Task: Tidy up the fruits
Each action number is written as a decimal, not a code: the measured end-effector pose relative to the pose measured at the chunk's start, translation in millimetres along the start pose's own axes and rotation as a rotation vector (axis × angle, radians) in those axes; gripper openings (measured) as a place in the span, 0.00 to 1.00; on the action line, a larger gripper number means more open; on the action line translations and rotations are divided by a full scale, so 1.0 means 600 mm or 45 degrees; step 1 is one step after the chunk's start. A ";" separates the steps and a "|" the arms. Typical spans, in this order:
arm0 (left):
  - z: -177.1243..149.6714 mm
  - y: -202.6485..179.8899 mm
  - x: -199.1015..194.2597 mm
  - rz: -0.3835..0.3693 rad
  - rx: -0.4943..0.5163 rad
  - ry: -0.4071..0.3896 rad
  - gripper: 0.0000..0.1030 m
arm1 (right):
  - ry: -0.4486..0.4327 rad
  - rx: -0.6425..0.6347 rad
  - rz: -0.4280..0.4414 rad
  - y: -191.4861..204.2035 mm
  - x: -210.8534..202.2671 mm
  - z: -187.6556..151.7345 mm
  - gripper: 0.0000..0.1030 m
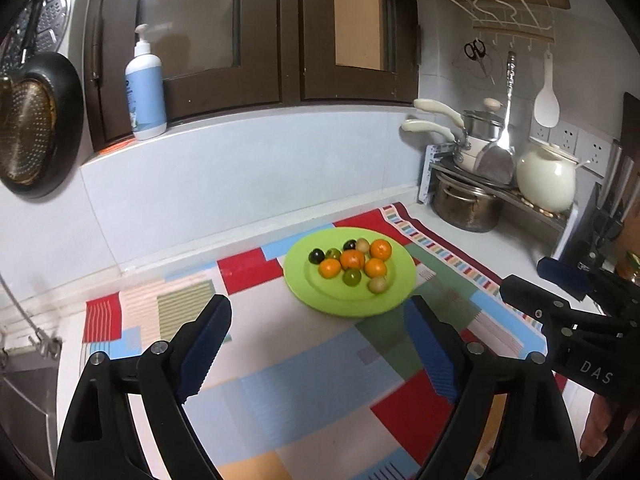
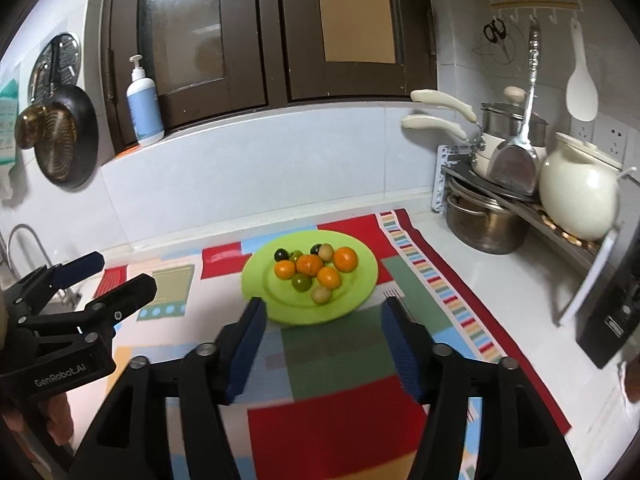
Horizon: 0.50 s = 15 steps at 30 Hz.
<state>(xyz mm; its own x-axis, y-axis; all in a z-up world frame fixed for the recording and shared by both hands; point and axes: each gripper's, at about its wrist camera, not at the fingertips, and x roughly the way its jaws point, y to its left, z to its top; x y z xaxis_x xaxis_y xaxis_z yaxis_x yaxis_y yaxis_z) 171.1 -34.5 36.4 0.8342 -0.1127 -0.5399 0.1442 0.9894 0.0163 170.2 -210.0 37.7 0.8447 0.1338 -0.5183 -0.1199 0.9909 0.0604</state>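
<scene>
Round lime-green plastic plate (image 1: 320,300) sits on a patchwork mat of red, blue, green and white blocks (image 1: 304,392), on a white counter. On the plate: 4 orange mandarins (image 1: 352,259) clustered mid-plate, 2 dark near-black round fruits (image 1: 316,256), 2 green round fruits (image 1: 351,277), 2 pale tan round fruits (image 1: 378,284). All 10 grouped toward the plate's centre and far half, several touching; front rim bare.

Left gripper (image 1: 320,344), black with blue ribbed pads, jaws spread wide, nothing between them, over the mat on the near side of the plate. Right gripper (image 2: 322,344), same build, jaws partly apart, nothing held, tips just short of the plate's near rim.

Steel stockpot (image 2: 486,228) at back right under a metal rack (image 2: 560,216); contents not visible. On the rack a cream lidded ceramic pot (image 2: 578,196) and stacked cream-handled saucepans (image 2: 496,140), lid on top. White and blue pump bottle (image 1: 145,88) on the window ledge.
</scene>
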 end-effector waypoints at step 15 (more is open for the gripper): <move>-0.032 -0.015 -0.096 0.032 0.012 -0.046 0.99 | -0.022 -0.015 0.008 0.007 -0.097 -0.043 0.61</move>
<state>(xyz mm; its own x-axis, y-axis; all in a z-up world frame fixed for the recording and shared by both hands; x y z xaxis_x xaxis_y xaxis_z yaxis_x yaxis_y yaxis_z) 111.4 -34.9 51.1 0.8563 -0.0913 -0.5084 0.1279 0.9911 0.0375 106.9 -213.7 46.3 0.8527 0.1400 -0.5034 -0.1311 0.9899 0.0532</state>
